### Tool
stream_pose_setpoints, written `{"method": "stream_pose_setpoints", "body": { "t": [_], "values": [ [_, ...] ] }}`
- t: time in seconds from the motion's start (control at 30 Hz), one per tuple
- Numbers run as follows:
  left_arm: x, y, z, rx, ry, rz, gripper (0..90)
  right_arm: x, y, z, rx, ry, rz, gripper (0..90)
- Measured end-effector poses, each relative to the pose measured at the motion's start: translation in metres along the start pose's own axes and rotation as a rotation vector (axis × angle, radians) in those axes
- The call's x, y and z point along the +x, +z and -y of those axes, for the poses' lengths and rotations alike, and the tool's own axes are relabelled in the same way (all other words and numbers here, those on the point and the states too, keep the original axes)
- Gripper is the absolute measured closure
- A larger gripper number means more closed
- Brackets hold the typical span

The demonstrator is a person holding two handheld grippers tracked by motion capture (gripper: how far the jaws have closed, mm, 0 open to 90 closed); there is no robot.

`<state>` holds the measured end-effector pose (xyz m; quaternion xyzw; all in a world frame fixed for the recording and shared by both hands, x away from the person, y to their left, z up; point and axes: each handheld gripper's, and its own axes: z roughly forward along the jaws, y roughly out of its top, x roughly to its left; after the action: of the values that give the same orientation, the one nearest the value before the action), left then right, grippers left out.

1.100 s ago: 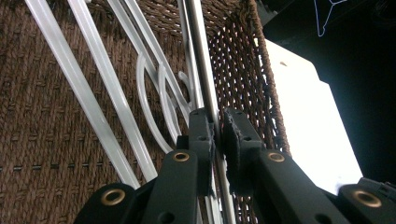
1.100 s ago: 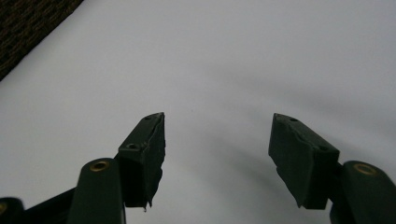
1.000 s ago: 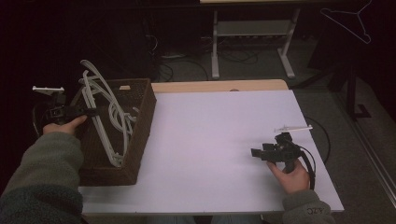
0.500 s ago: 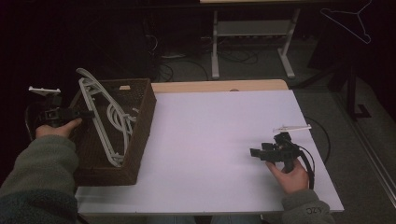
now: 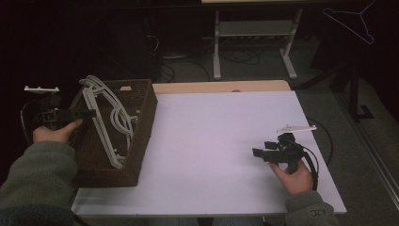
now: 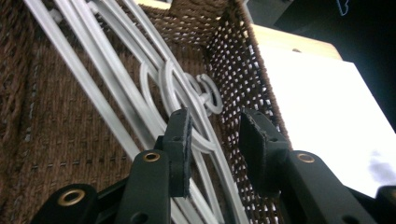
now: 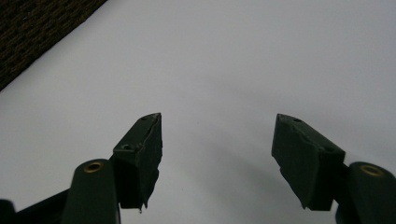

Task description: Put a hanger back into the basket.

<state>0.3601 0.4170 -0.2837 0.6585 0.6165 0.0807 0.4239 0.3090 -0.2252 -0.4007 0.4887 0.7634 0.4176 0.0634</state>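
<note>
White table (image 5: 211, 141) lies bare (hangers (image 5: 106, 117) all in the basket (image 5: 141, 122)), left gripper (image 6: 212, 140) and right gripper (image 7: 217, 154) jaws parted, empty.

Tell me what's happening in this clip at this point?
A person holds a gripper in each hand at a table covered with a white sheet. The left gripper is open at the left edge of a brown woven basket, its jaws around the pale plastic hangers piled inside, not closed on them. The right gripper rests open over the bare sheet, holding nothing. A hanger pick looks likely next.
</note>
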Motion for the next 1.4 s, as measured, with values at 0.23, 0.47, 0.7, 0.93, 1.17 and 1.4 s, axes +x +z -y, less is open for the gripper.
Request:
{"method": "stream_pose_setpoints", "body": {
  "t": [0.23,0.47,0.7,0.93,1.17,1.4],
  "values": [
    [-0.011,-0.005,0.002,-0.02,0.04,0.012,60.5,-0.001,-0.002,0.0,-0.011,-0.008,0.0,30.9],
    [-0.02,-0.005,0.004,-0.029,0.069,0.025,58.6,-0.002,-0.003,-0.001,-0.013,-0.003,0.0,30.3],
    [-0.032,-0.004,0.007,-0.029,0.108,0.047,57.5,-0.002,-0.002,-0.001,-0.011,-0.011,0.001,30.2],
    [-0.045,-0.002,0.014,-0.036,0.142,0.067,56.4,0.0,-0.005,-0.001,-0.019,-0.018,0.007,29.9],
    [-0.057,-0.002,0.021,-0.044,0.173,0.088,54.6,0.003,-0.007,-0.002,-0.023,-0.028,0.011,29.5],
    [-0.069,0.001,0.028,-0.053,0.2,0.098,51.5,0.004,-0.008,-0.003,-0.028,-0.039,0.013,29.3]
  ]
}}
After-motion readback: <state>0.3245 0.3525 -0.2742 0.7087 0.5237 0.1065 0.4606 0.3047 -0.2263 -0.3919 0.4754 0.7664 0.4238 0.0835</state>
